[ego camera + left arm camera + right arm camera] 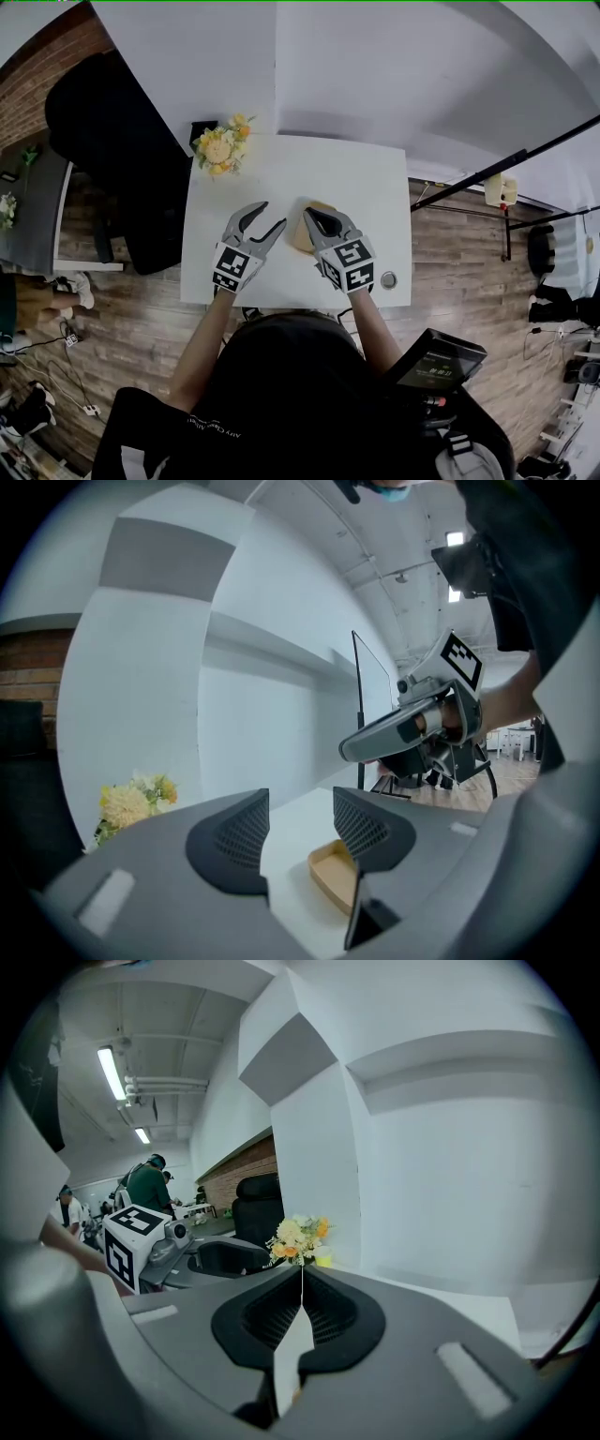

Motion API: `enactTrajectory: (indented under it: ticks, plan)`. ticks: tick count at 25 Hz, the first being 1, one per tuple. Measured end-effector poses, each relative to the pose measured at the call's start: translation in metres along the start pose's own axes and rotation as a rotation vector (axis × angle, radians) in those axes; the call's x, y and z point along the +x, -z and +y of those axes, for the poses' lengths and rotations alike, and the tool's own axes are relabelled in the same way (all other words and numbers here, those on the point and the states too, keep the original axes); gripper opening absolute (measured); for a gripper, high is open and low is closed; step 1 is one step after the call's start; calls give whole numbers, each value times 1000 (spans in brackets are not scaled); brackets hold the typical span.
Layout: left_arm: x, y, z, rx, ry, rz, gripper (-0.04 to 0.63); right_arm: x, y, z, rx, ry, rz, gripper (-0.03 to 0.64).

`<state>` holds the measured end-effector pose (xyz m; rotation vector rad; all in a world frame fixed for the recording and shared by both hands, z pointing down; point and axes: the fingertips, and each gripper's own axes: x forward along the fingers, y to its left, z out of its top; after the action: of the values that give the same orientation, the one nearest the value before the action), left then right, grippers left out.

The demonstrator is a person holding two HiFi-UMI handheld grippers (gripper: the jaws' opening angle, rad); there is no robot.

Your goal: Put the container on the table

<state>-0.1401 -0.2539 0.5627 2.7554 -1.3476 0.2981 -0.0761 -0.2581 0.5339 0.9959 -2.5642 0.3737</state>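
Container (300, 234) sits flat on the desk (281, 169), right under the tip of my right gripper (314, 215), jaws together on nothing I can see, with my left gripper (272, 215) half-open, empty, just left of it.

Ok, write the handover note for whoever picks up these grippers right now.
Left gripper: jaws apart, empty, above the table.
Right gripper: jaws together, nothing held, over the container.
Container: lies open side up near the middle of the table, free of both grippers.
Done: the container looks set down.
Left: probably only drawing both grippers clear.
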Motion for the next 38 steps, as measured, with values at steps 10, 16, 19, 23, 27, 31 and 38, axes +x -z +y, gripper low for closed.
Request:
enactTrajectory:
  ticks: [10,16,19,23,27,31,38]
  plan:
    - [-5,-34,5,39,-38,-66,202,-2,-9,-1,-1,19,-38,14]
    - [-9,-56,6,64,-67,-104,183,-8,-18,0,-6,30,-77,14]
    - [-11,-66,7,83,-82,-127,164,-10,-20,0,-9,31,-83,14]
    - [-11,-73,9,95,-95,-144,158,-11,-26,-1,-26,46,-97,14]
    - [-11,-81,6,99,-98,-161,156,-17,-38,0,-37,67,-135,14]
    - [-11,-92,6,122,-96,-182,152,-23,-50,2,-55,75,-169,15]
    - [-11,-121,2,73,-70,-208,150,-36,-75,2,-114,119,-277,14]
